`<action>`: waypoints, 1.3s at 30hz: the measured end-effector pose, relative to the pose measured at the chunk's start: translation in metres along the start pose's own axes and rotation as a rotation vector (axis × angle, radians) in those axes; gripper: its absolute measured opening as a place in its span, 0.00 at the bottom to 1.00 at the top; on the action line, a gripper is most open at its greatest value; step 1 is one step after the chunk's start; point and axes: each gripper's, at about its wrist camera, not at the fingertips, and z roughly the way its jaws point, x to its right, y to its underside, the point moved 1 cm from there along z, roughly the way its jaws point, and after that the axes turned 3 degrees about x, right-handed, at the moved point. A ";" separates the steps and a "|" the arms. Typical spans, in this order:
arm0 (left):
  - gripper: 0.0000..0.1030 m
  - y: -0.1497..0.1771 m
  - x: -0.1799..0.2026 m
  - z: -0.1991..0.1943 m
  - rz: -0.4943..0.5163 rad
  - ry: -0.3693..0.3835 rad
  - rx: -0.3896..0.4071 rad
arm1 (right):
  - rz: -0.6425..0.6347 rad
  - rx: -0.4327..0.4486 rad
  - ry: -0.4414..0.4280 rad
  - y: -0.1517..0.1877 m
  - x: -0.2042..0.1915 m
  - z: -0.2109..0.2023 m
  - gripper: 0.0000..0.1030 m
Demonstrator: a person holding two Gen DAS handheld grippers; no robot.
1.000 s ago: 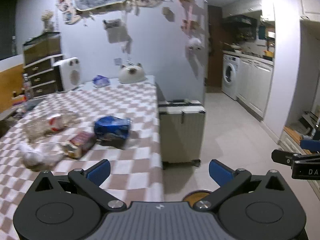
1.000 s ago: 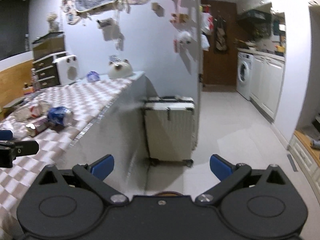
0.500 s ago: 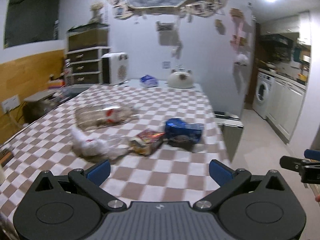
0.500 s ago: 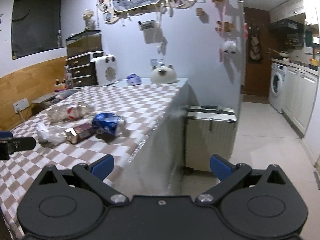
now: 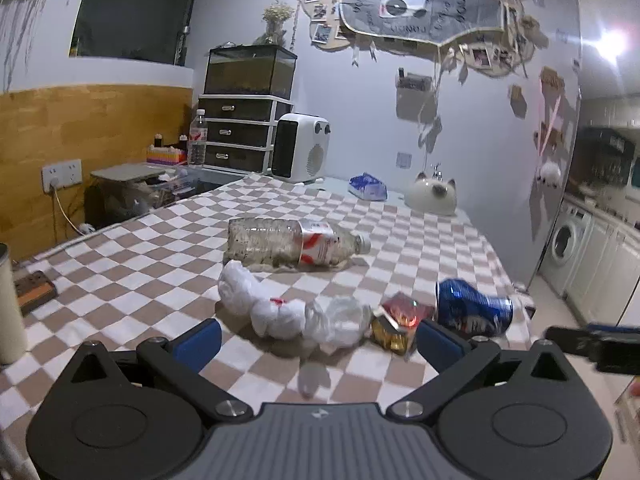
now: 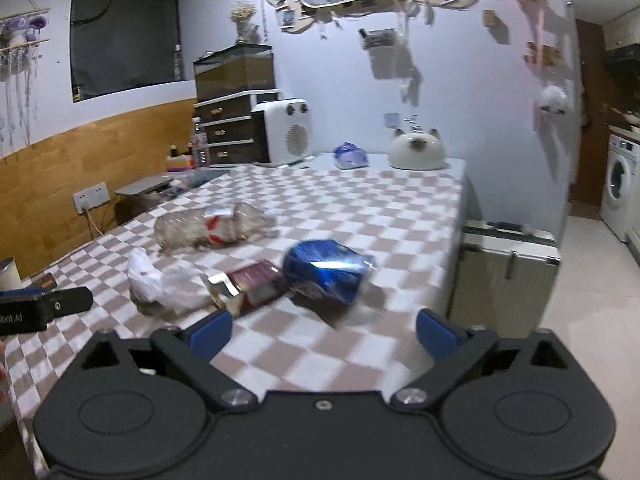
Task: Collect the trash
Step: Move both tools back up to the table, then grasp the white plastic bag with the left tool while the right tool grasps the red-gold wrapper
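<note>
A checked table (image 5: 132,240) holds the trash: a clear bottle (image 5: 296,245) lying farthest, a white plastic bag (image 5: 280,312) nearer left, a blue can (image 5: 472,314) right, a small carton (image 5: 400,320) between them. The left gripper (image 5: 316,338) hovers wide open, empty. The right gripper (image 6: 322,330) is closing, nothing between its jaws.

1. Your checkered table (image 5: 132,264) fills mid-frame.
2. On it: clear bottle (image 5: 292,244), white bag (image 5: 280,312), red carton (image 5: 400,316), blue can (image 5: 472,312).
3. Upper right: cat-faced pot (image 5: 432,196).
</note>
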 end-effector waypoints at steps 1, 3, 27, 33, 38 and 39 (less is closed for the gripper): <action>0.94 -0.002 -0.004 0.006 -0.020 0.007 0.000 | 0.005 -0.008 -0.016 -0.003 -0.005 0.009 0.88; 0.93 -0.008 -0.011 0.020 -0.050 0.007 0.000 | 0.018 -0.023 -0.043 -0.006 -0.013 0.026 0.85; 0.83 0.002 -0.060 0.145 -0.378 -0.158 -0.200 | 0.216 -0.185 -0.041 0.010 -0.059 0.171 0.42; 0.61 0.005 -0.056 0.138 -0.351 -0.136 -0.174 | 0.171 -0.185 -0.052 0.015 -0.052 0.155 0.17; 0.59 0.007 -0.048 0.126 -0.298 -0.093 -0.172 | 0.124 -0.179 -0.083 0.020 -0.042 0.126 0.13; 0.58 0.007 -0.046 0.122 -0.287 -0.080 -0.174 | 0.116 -0.178 -0.091 0.021 -0.040 0.119 0.13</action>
